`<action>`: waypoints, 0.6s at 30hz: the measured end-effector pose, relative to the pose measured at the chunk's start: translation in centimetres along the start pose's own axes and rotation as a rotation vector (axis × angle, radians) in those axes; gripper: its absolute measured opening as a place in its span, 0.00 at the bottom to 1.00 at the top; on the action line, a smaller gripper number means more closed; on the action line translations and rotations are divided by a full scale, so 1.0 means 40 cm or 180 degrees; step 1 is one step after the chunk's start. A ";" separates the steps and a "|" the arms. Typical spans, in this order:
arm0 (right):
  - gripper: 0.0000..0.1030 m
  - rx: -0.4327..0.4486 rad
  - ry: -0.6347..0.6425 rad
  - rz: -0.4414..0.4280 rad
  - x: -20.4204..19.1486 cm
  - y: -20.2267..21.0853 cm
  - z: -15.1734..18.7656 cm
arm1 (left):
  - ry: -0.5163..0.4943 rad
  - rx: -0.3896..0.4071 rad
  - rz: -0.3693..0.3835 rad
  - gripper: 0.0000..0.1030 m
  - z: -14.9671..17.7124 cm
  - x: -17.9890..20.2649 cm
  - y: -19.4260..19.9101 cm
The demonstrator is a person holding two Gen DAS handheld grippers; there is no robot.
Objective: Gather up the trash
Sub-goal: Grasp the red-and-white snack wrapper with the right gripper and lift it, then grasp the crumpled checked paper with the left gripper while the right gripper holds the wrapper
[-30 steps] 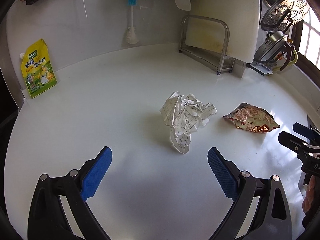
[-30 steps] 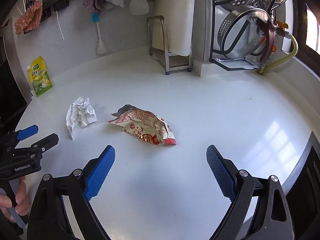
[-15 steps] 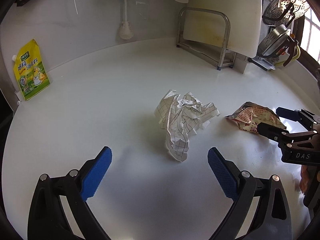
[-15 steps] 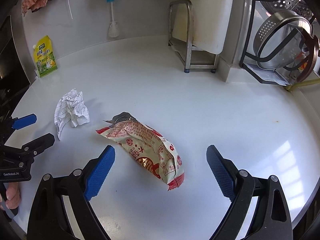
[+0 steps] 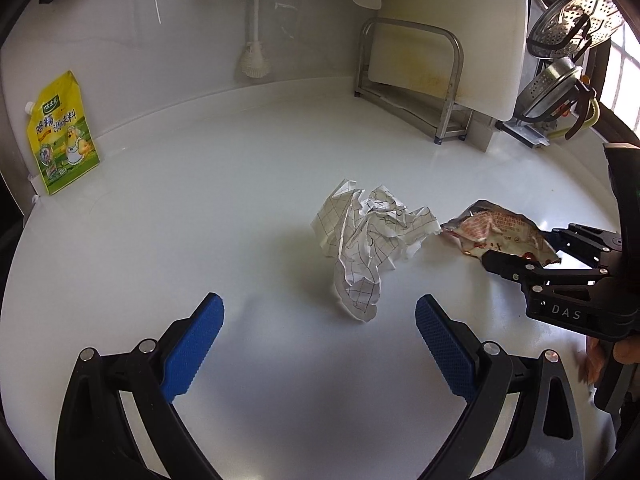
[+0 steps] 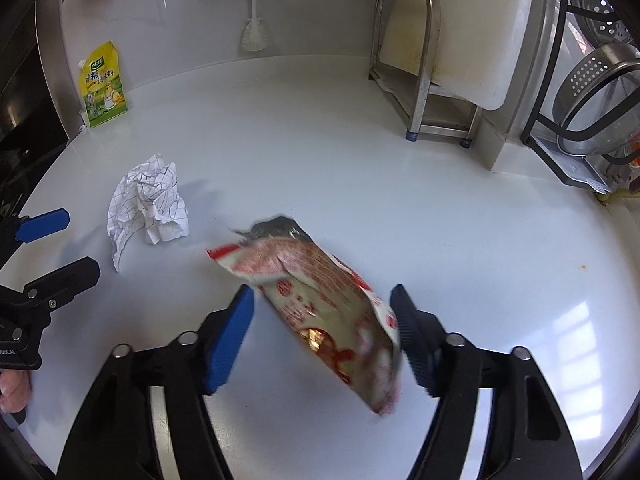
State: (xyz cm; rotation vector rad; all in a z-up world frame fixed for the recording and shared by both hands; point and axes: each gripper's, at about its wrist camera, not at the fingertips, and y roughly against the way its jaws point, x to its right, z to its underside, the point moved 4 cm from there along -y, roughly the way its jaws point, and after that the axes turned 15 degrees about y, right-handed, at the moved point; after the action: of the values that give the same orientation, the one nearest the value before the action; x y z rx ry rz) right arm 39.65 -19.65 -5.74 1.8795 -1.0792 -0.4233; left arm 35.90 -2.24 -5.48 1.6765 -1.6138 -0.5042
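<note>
A crumpled sheet of squared paper (image 5: 366,240) lies on the white counter, also seen in the right wrist view (image 6: 150,206). My left gripper (image 5: 318,338) is open and empty just short of it. A red-and-white snack wrapper (image 6: 328,306) lies to the paper's right; it also shows in the left wrist view (image 5: 502,234). My right gripper (image 6: 322,322) has its jaws on either side of the wrapper, narrowed but with a gap on the left side. The right gripper also shows in the left wrist view (image 5: 524,248).
A yellow seasoning pouch (image 5: 60,136) leans on the back wall at left. A white brush (image 5: 254,44) hangs at the back. A metal rack with a cutting board (image 5: 440,60) and a dish rack with strainers (image 6: 592,92) stand at right.
My right gripper moved forward over the wrapper and its jaws narrowed around it. My left gripper moved slightly closer to the paper and stayed open.
</note>
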 end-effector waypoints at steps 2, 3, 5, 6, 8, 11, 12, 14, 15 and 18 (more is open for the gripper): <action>0.34 0.0008 0.0002 -0.0012 -0.011 0.009 -0.002 | -0.0015 0.0003 -0.0003 0.92 0.001 0.002 0.000; 0.31 0.0001 0.0011 -0.0012 -0.016 0.013 -0.003 | -0.0016 0.0006 -0.0003 0.92 0.001 0.002 0.000; 0.30 0.0025 -0.0036 -0.0035 -0.026 0.023 -0.001 | -0.0004 0.0017 0.0001 0.92 0.000 0.000 0.000; 0.30 0.0041 -0.0071 -0.0030 -0.031 0.028 0.004 | 0.0003 0.0022 0.0003 0.92 -0.002 -0.002 0.000; 0.29 0.0094 -0.0176 -0.0020 -0.036 0.047 0.012 | 0.0019 0.0030 0.0005 0.92 -0.004 -0.004 -0.001; 0.29 0.0236 -0.0437 0.0006 -0.033 0.086 0.035 | 0.0030 0.0034 -0.0014 0.92 -0.008 -0.003 -0.006; 0.29 0.0283 -0.0505 0.0029 -0.031 0.100 0.043 | 0.0024 0.0031 -0.0027 0.92 -0.009 -0.002 -0.009; 0.29 0.0348 -0.0588 0.0056 -0.020 0.120 0.054 | 0.0016 0.0027 -0.0049 0.92 -0.012 0.002 -0.014; 0.29 0.0393 -0.0646 0.0050 -0.016 0.131 0.061 | 0.0022 0.0018 -0.0048 0.92 -0.015 0.005 -0.018; 0.29 0.0510 -0.0848 -0.0040 0.006 0.155 0.083 | 0.0078 -0.0064 0.0002 0.92 -0.026 0.021 -0.038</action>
State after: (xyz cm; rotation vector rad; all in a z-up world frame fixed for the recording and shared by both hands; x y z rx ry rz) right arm 34.46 -22.92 -2.33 2.0108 -1.3106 -0.6237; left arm 37.79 -2.92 -5.75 1.6610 -1.5867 -0.4961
